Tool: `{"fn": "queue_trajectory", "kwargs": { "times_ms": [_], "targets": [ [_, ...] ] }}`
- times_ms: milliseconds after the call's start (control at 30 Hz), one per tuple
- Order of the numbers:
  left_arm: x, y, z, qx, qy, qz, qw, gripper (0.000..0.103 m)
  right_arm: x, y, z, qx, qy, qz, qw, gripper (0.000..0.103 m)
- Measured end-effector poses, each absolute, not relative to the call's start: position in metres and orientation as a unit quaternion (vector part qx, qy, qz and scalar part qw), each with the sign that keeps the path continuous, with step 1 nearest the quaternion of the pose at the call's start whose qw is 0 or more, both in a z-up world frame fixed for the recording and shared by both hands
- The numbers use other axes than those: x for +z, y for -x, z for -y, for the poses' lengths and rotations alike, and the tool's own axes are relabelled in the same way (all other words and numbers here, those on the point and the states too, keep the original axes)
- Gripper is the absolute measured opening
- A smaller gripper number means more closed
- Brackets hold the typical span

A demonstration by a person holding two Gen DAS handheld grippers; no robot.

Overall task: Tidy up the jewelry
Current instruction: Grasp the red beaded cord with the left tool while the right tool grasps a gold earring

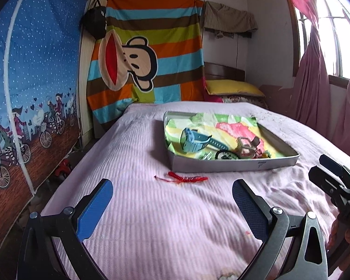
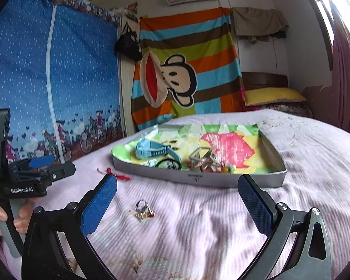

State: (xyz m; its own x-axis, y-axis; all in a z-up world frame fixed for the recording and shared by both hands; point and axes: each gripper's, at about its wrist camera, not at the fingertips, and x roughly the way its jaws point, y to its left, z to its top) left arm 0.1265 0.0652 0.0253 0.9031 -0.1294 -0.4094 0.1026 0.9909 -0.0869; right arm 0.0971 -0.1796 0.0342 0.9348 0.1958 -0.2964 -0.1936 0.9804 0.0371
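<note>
A shallow grey tray (image 1: 235,164) (image 2: 221,179) lined with a bright patterned cloth lies on the bed. Inside it are a light blue watch (image 1: 193,140) (image 2: 151,150), a black-rimmed piece (image 1: 225,155) (image 2: 169,163) and a tangle of metal bracelets (image 1: 246,148) (image 2: 204,158). A red cord bracelet (image 1: 186,177) (image 2: 116,174) lies on the cover just in front of the tray. A silver ring with small gold charms (image 2: 144,210) lies nearer, between my right gripper's fingers and ahead of them. My left gripper (image 1: 172,206) is open and empty, short of the red cord. My right gripper (image 2: 178,204) is open and empty.
The bed has a pink striped cover (image 1: 151,221) (image 2: 221,233). A blue fabric wardrobe (image 1: 30,93) stands along the left side. A striped cartoon blanket (image 1: 147,53) hangs behind, a yellow pillow (image 1: 233,87) lies at the head, and pink curtains (image 1: 315,81) hang at right.
</note>
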Motion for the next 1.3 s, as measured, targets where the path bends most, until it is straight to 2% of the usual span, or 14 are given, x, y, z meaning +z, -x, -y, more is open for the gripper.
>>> {"fn": "queue_trajectory", "kwargs": {
  "times_ms": [233, 367, 600, 867, 1067, 1267, 1300],
  "targets": [
    [0.015, -0.143, -0.070, -0.065, 0.042, -0.247, 0.966, 0.103, 0.019, -0.116, 0.177, 0.106, -0.007, -0.201, 0.974, 0.100],
    [0.008, -0.151, -0.070, -0.066, 0.045, -0.264, 0.961, 0.103, 0.009, -0.127, 0.175, 0.114, -0.008, -0.234, 0.966, 0.083],
    [0.005, -0.157, -0.067, -0.076, 0.041, -0.277, 0.957, 0.103, -0.006, -0.136, 0.169, 0.143, 0.000, -0.267, 0.953, 0.072],
    [0.004, -0.179, -0.062, -0.091, 0.056, -0.295, 0.949, 0.095, -0.014, -0.141, 0.155, 0.179, 0.019, -0.294, 0.939, 0.039],
    [-0.001, -0.195, -0.054, -0.100, 0.048, -0.312, 0.944, 0.085, -0.020, -0.147, 0.150, 0.204, 0.017, -0.312, 0.928, 0.026],
    [-0.003, -0.214, -0.050, -0.108, 0.055, -0.325, 0.938, 0.082, -0.020, -0.149, 0.143, 0.212, 0.027, -0.318, 0.924, 0.022],
    [-0.004, -0.217, -0.048, -0.110, 0.056, -0.328, 0.937, 0.079, -0.020, -0.151, 0.142, 0.211, 0.027, -0.320, 0.923, 0.022]
  ]
}}
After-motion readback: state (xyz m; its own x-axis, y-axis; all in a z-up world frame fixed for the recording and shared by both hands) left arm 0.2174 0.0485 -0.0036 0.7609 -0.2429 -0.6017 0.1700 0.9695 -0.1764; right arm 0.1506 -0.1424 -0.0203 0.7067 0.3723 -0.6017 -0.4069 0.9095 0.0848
